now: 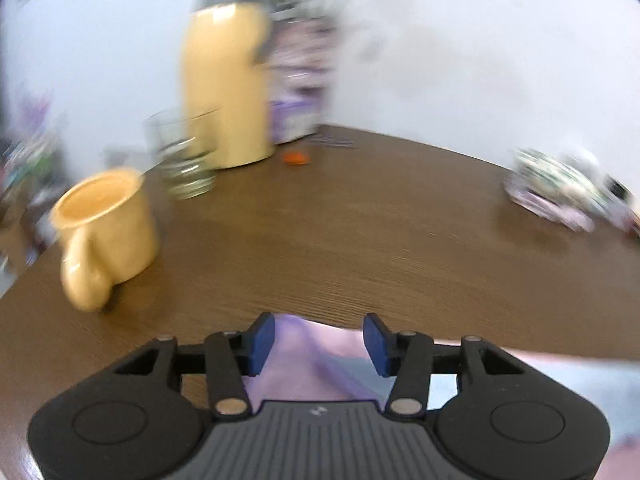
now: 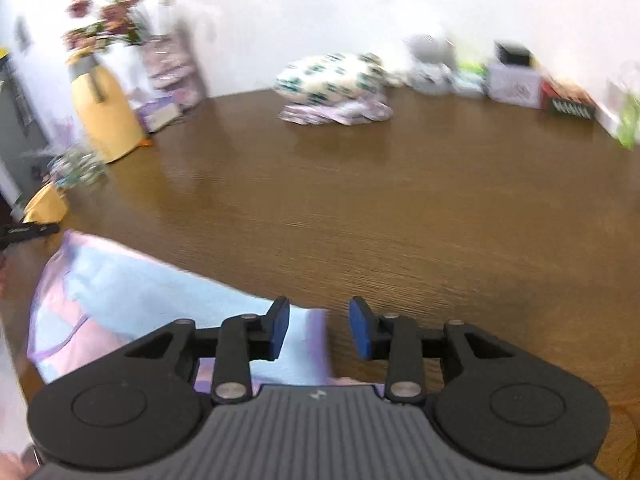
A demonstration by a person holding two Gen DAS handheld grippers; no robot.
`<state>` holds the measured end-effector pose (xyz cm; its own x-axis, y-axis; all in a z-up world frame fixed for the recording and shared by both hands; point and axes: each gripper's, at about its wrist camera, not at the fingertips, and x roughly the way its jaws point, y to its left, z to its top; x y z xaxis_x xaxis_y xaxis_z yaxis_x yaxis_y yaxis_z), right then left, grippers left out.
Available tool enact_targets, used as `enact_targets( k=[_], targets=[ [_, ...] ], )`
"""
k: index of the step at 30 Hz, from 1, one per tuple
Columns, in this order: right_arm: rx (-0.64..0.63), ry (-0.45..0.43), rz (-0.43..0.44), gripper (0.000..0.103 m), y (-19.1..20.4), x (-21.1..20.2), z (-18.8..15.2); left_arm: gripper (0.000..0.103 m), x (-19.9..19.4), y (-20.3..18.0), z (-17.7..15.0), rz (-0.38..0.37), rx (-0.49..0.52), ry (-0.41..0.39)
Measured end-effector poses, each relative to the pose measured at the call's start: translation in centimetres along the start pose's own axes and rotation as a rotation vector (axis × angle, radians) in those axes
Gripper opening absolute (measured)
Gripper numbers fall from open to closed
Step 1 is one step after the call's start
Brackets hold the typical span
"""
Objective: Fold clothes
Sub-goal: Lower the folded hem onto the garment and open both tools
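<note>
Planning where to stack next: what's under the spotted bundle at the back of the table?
The spotted bundle sits on a folded purple-patterned cloth, which lies on the table. Anything between or beneath them is covered, and blur hides detail.

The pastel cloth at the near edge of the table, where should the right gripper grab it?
Take the purple-trimmed right edge of the cloth, lying flat between the open right gripper fingers. Probably come straight forward and down from the near side, pinching that hem off the table.
</note>
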<state>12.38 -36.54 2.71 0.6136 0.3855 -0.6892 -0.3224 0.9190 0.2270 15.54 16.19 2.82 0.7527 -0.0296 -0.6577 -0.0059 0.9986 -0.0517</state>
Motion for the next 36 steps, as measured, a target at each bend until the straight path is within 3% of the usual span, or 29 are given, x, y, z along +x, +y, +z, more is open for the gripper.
enact_targets(
  k=[5, 8, 13, 20, 22, 23, 24, 25, 26, 27, 29, 33, 36],
  targets=[
    [-0.089, 0.005, 0.024, 0.034, 3.3, 0.8, -2.1, 0.045, -0.5, -5.2, -3.3, -0.124, 0.119, 0.049],
    [-0.082, 0.022, -0.006, 0.034, 3.2, 1.3, -3.5, 0.039, -0.3, -6.5, -4.9, -0.119, 0.175, 0.057],
    [-0.054, 0.004, -0.053, 0.032, 1.5, 1.2, -5.2, 0.036, -0.4, -6.4, -5.5, -0.086, 0.167, 0.04],
    [-0.016, -0.031, -0.02, 0.033, -0.3, 0.8, -5.6, 0.037, -0.3, -6.6, -5.4, -0.051, 0.172, 0.032],
    [0.015, -0.043, 0.007, 0.037, -0.3, 0.1, -5.4, 0.042, -0.8, -6.7, -5.2, -0.054, 0.166, 0.034],
    [0.033, -0.058, 0.025, 0.041, -0.2, -0.5, -5.3, 0.049, -1.5, -6.6, -5.2, -0.066, 0.165, 0.016],
    [0.038, -0.079, 0.042, 0.046, -0.1, -1.4, -5.1, 0.063, -2.4, -6.7, -5.1, -0.078, 0.169, -0.008],
    [0.031, -0.095, 0.048, 0.059, 0.3, -2.2, -5.1, 0.073, -3.4, -6.9, -5.2, -0.088, 0.182, -0.035],
    [0.011, -0.104, 0.046, 0.073, 0.8, -3.1, -5.1, 0.092, -4.5, -7.1, -5.2, -0.095, 0.2, -0.055],
    [-0.018, -0.107, 0.042, 0.08, 1.5, -4.0, -5.2, 0.097, -5.5, -7.4, -5.3, -0.099, 0.221, -0.07],
    [-0.078, -0.1, 0.033, 0.103, 2.9, -5.3, -5.6, 0.097, -7.7, -7.8, -6.0, -0.125, 0.275, -0.093],
    [-0.168, -0.068, -0.007, 0.103, 5.2, -6.5, -7.1, 0.102, -10.4, -8.3, -8.3, -0.19, 0.326, -0.08],
    [-0.187, -0.042, -0.029, 0.103, 6.3, -6.5, -8.6, 0.102, -11.5, -8.4, -10.7, -0.198, 0.335, -0.051]
  ],
)
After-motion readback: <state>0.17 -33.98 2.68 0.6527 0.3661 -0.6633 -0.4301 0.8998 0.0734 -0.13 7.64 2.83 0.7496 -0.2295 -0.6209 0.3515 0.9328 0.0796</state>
